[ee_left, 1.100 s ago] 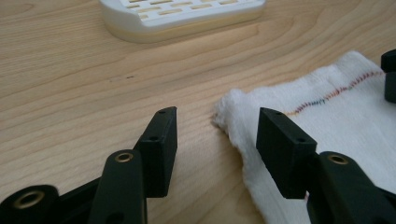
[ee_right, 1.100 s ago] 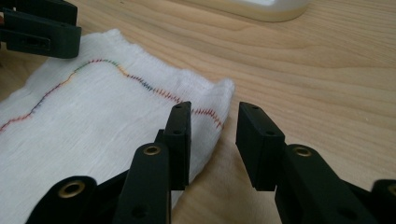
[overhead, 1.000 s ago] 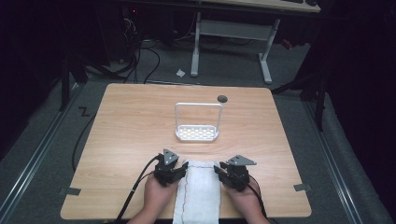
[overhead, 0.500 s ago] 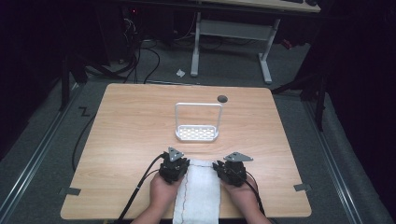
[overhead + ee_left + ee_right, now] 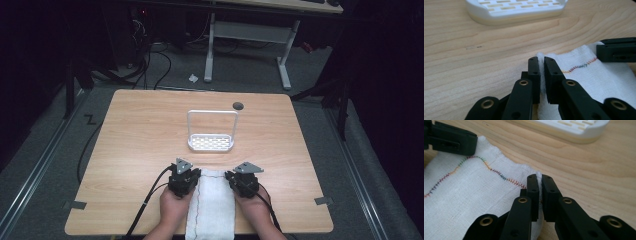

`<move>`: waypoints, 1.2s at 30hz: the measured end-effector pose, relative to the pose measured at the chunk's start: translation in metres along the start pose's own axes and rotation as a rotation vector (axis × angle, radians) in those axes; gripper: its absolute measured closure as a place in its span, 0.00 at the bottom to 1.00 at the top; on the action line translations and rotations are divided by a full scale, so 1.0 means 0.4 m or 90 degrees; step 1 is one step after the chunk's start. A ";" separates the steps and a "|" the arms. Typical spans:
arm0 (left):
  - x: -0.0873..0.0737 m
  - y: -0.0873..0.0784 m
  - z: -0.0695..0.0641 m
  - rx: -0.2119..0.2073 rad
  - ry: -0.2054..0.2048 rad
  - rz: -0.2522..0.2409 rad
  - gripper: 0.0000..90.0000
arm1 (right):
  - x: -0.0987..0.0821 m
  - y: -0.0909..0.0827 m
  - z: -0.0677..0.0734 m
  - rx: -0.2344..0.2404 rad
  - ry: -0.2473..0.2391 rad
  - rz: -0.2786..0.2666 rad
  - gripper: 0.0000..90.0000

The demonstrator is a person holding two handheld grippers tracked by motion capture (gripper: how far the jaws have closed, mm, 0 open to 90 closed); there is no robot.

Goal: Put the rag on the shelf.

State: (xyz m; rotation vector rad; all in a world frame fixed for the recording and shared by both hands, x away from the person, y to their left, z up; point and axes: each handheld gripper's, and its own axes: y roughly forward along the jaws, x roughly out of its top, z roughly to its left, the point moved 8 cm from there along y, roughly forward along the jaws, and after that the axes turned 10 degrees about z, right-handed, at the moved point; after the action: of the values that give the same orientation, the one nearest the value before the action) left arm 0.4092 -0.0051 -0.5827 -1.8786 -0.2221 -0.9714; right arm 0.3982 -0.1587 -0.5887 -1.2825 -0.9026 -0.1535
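your left gripper (image 5: 191, 176) pinches the woven white cloth (image 5: 212, 205) at its far left corner, your right gripper (image 5: 233, 179) its far right corner; slotted white rack (image 5: 211, 142) at 12 o'clock.

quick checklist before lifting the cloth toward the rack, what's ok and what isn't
1. Left gripper closed on the white cloth at its far corner: ok, cloth shows pinched between the jaws.
2. Right gripper closed on the other far corner: ok, the cloth edge sits between its jaws.
3. Both grips level across the far edge: ok in the high view.
4. Path to the white rack clear: ok, bare table between.
5. How deep each pinch is: cannot tell.
6. Near end of the cloth free: cannot tell, it hangs over the table edge out of frame.
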 end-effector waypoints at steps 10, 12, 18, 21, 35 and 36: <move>0.052 -0.080 0.022 0.006 -0.001 -0.099 0.94 | 0.083 -0.050 0.038 -0.041 -0.037 -0.098 0.95; 0.071 -0.100 0.018 0.018 0.013 -0.122 0.94 | 0.102 -0.067 0.041 -0.047 -0.042 -0.121 0.95; 0.128 -0.151 -0.002 0.026 0.027 -0.176 0.94 | 0.154 -0.121 0.041 -0.046 -0.043 -0.171 0.95; 0.159 -0.175 -0.012 0.034 0.032 -0.204 0.94 | 0.188 -0.153 0.035 -0.047 -0.040 -0.202 0.95; 0.277 -0.274 -0.036 0.047 0.063 -0.283 0.94 | 0.293 -0.259 0.028 -0.049 -0.043 -0.285 0.95; 0.285 -0.282 -0.041 0.048 0.067 -0.290 0.94 | 0.308 -0.276 0.030 -0.051 -0.047 -0.297 0.95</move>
State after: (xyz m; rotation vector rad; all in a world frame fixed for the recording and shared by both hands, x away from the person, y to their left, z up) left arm 0.4167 0.0108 -0.4226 -1.7346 -0.6343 -1.3423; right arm 0.4113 -0.1382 -0.4247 -1.1386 -1.2597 -0.5151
